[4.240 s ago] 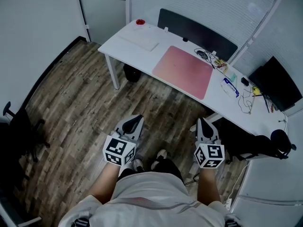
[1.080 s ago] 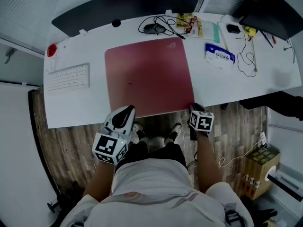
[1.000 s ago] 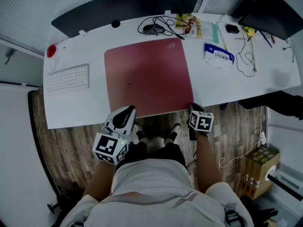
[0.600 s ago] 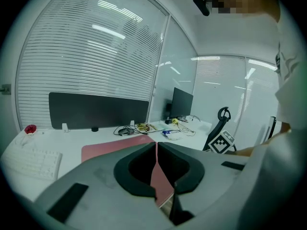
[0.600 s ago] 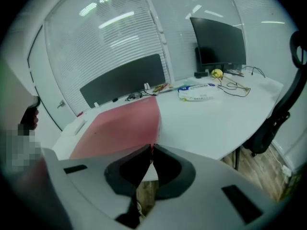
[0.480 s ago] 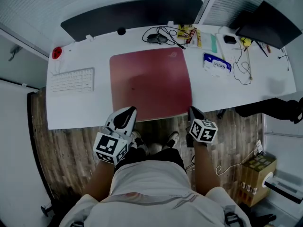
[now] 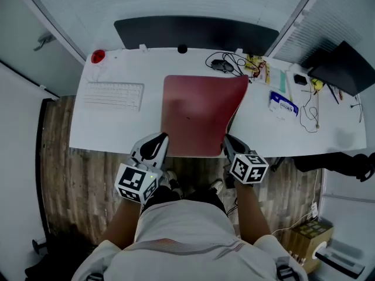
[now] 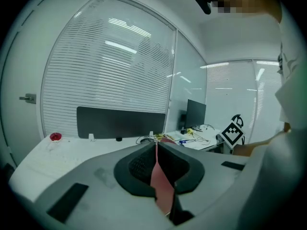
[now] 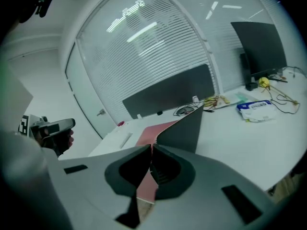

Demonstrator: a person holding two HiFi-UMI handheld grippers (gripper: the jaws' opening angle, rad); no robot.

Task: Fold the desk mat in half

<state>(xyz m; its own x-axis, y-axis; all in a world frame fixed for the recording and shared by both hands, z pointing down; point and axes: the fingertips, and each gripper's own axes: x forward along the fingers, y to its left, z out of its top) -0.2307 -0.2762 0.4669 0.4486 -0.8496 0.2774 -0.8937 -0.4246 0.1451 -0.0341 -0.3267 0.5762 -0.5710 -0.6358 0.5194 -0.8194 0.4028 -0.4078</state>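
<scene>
The red desk mat point(image 7: 196, 116) lies on the white desk point(image 7: 111, 130), its right edge lifted and curling inward so the dark underside point(image 9: 184, 128) shows. My right gripper point(image 7: 227, 140) is at the mat's near right corner, with its jaws shut on the raised edge point(image 9: 151, 152). My left gripper point(image 7: 157, 140) is at the near left corner. In the left gripper view a pink strip of mat point(image 8: 159, 181) runs between the shut jaws of my left gripper point(image 8: 156, 150).
A white keyboard point(image 7: 113, 95) lies left of the mat, and a red round object point(image 7: 98, 56) sits at the back left. Cables point(image 7: 225, 65) and a blue-white packet point(image 7: 283, 103) lie to the right. A black panel point(image 7: 196, 34) lines the back, with a monitor point(image 7: 340, 69) far right.
The right gripper has closed on the mat's near right corner and raised it, so the flat right edge now stands up and curls. The left gripper stays at the near left corner.
</scene>
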